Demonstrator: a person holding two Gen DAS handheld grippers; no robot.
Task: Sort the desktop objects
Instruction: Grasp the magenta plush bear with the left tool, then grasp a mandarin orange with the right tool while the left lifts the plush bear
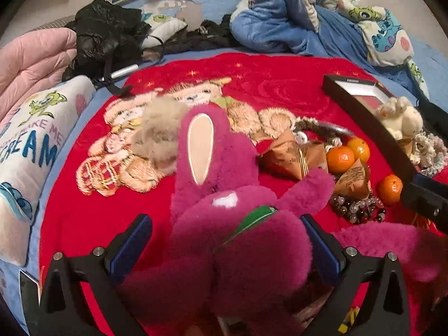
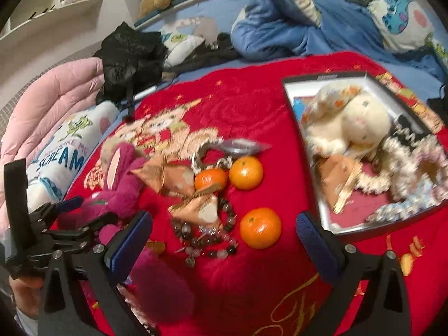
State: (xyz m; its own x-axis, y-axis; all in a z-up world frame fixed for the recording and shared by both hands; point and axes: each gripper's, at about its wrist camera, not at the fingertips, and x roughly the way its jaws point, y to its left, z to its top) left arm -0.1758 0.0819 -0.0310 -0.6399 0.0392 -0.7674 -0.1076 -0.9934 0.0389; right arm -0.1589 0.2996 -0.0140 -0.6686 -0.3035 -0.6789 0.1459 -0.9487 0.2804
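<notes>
The left gripper (image 1: 224, 240) is standing with its jaws spread wide, the blue pads (image 1: 131, 243) pressing into magenta plush bulging between them. The right gripper (image 2: 224, 235) is hanging open, nothing between its fingers, with the left gripper sitting off its left side.

The blanket (image 2: 252, 106) is bright red, with a beige bear embroidery (image 2: 156, 131) at its ten o'clock and gold script at six o'clock. The plush toy (image 1: 224, 210) is magenta with a pale pink ear lining and a green tag. Three tangerines (image 2: 260, 227) are orange. The bead bracelet (image 2: 207, 240) mixes dark brown and clear beads. The box (image 2: 305, 151) at three o'clock has a black rim and holds a cream plush rabbit (image 2: 355, 128). The pillow (image 1: 33, 145) is white with blue lettering.
</notes>
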